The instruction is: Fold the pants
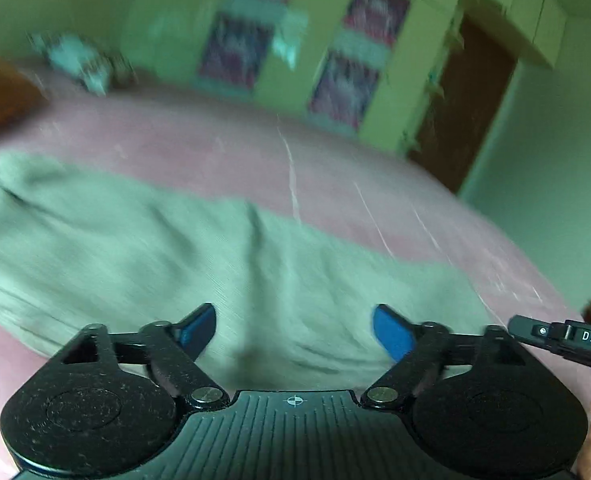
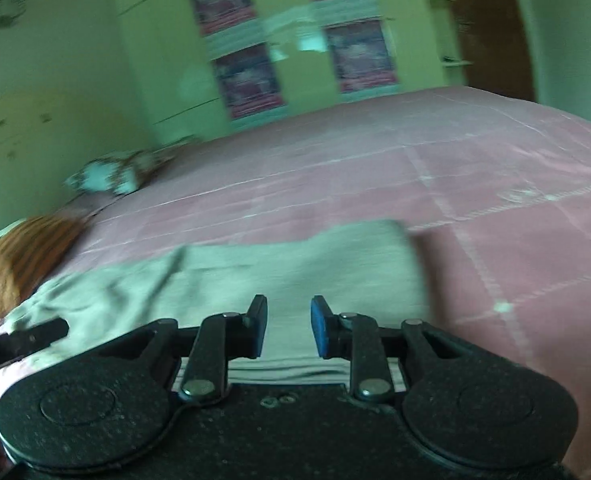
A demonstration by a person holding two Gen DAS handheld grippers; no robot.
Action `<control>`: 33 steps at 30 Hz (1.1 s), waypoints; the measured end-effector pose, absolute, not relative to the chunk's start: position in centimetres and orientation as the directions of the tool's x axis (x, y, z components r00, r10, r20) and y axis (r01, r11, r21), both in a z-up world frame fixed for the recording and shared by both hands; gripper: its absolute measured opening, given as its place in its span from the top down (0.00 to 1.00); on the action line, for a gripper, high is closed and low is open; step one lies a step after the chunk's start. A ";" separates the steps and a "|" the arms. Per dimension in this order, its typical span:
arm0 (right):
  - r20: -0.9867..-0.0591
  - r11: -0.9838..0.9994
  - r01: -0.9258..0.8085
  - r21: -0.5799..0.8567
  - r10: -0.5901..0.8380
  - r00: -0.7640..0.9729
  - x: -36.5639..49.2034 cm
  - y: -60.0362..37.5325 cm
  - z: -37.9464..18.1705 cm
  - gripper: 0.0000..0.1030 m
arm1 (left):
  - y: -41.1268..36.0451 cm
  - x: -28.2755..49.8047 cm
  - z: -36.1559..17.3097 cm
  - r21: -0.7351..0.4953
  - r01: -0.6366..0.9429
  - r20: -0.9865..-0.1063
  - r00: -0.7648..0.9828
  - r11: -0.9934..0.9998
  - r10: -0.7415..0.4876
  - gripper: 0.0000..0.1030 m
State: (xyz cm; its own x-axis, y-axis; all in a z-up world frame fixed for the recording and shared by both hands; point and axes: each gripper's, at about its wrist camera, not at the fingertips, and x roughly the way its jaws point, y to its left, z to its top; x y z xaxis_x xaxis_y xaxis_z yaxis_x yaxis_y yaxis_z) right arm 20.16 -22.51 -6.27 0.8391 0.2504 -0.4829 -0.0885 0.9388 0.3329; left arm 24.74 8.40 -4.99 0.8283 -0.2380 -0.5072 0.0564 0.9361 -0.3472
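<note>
Pants [image 1: 143, 240] lie flat near front edge of pink bed [image 1: 223, 148], broad bare cover beyond. Left gripper [image 1: 294, 332] jaws wide apart, empty. Right gripper [image 2: 288, 326] jaws narrowly apart, nothing gripped. Orange pillow [image 2: 23, 256] far left; wardrobe [image 2: 167, 40] behind.

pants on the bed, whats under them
The grey-green pants lie spread on a pink bedcover, which shows all round them. Whatever sits beneath the cloth itself is covered, so nothing more can be told.
</note>
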 end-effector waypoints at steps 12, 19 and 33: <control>-0.452 0.943 -0.016 0.333 0.175 0.874 19.5 -25.7 -8.4 0.83 | 9.4 26.5 -9.8 -0.733 -0.077 -0.482 0.760 0.676 -0.435 0.37; -0.445 0.927 -0.057 0.371 0.232 0.865 20.2 -26.7 -9.1 0.83 | 7.6 25.4 -7.8 -0.670 -0.016 -0.430 0.824 0.742 -0.370 0.81; -0.497 0.969 -0.171 0.177 0.238 0.834 20.3 -23.7 -9.1 0.85 | 6.8 23.6 -5.2 -0.457 -0.026 -0.434 0.879 0.889 -0.197 0.66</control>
